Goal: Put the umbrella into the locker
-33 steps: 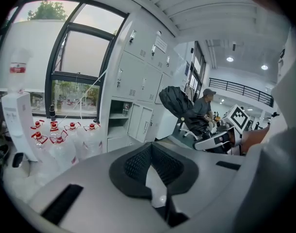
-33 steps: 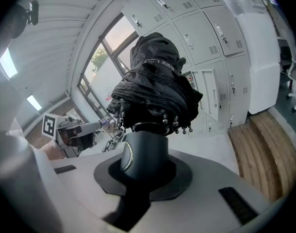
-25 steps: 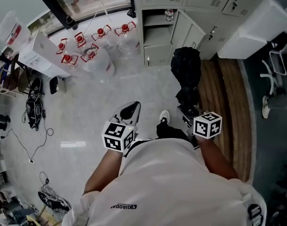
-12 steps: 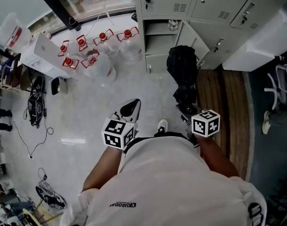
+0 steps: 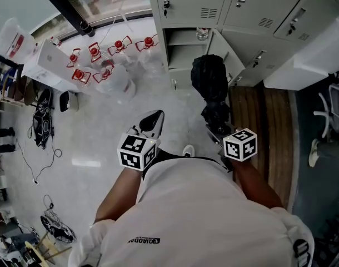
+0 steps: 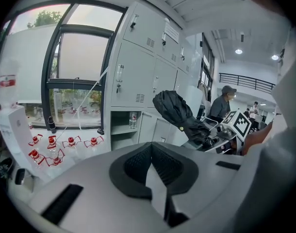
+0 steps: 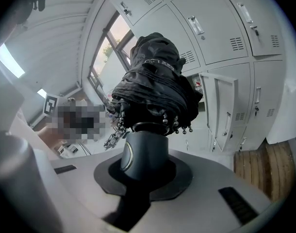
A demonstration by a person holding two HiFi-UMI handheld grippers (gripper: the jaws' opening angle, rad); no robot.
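Fingers (image 7: 179, 177) of my right gripper (image 7: 144, 169) are clenched on the dark handle (image 7: 144, 152) of the folded black umbrella (image 7: 155, 81). The umbrella stands out ahead of the gripper. My left gripper (image 6: 152, 152) hangs beside it with its fingers (image 6: 133, 164) pressed together on nothing. The canopy is bunched loosely, with its beaded rib tips (image 7: 179, 127) hanging free just above the handle.

Beyond the canopy is the grey locker (image 5: 165, 54). One door (image 5: 222, 46) is swung open to the right of its compartment. A shelf (image 5: 183, 48) divides that compartment, and a clear bottle (image 5: 201, 33) stands on the upper level. The umbrella is near the opening but not yet inside. Water jugs (image 5: 111, 65) with red caps crowd the floor to the left of the locker.

Likely faults from here, as I judge them:
- **Turning in the grip:** the hold is on the handle alone, so the heavy canopy could turn in the fingers if it strikes anything.
- **Snagging:** the loose folds or rib tips could catch on the door edge or the shelf lip and stop the umbrella short.
- **Knocking the bottle:** an entry aimed too high could tip it over.
- **Falling back out:** letting go before the umbrella rests fully on a surface could let it slide out onto the floor.
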